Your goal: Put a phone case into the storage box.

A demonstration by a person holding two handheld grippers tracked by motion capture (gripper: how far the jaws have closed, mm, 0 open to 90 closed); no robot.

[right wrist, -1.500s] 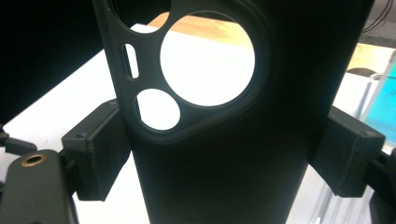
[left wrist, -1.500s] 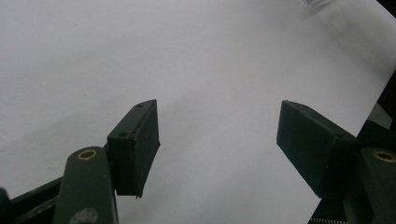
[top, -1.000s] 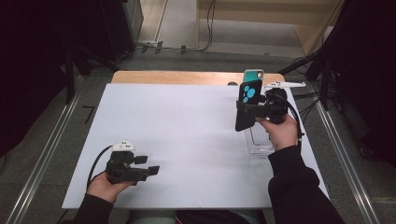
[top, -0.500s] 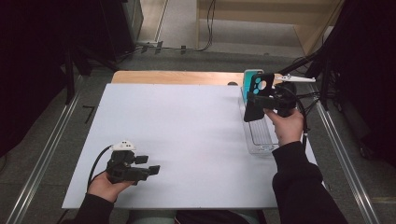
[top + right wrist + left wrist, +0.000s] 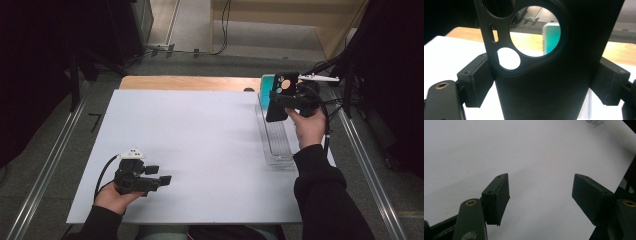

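right tongs: clamped on black phone case, now carried farther back over clear rack, beside teal case | left tongs: apart, idle low on table | judgement: case nearing its slot

Grey floor around a white table, dark surroundings, wooden furniture behind

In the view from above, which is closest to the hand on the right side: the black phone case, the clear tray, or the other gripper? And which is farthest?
From the right gripper outward, in the high view:
1. Black phone case, clamped between its jaws.
2. Clear tray, just below it on the table's right side.
3. Left gripper, far across at the near left, jaws open.
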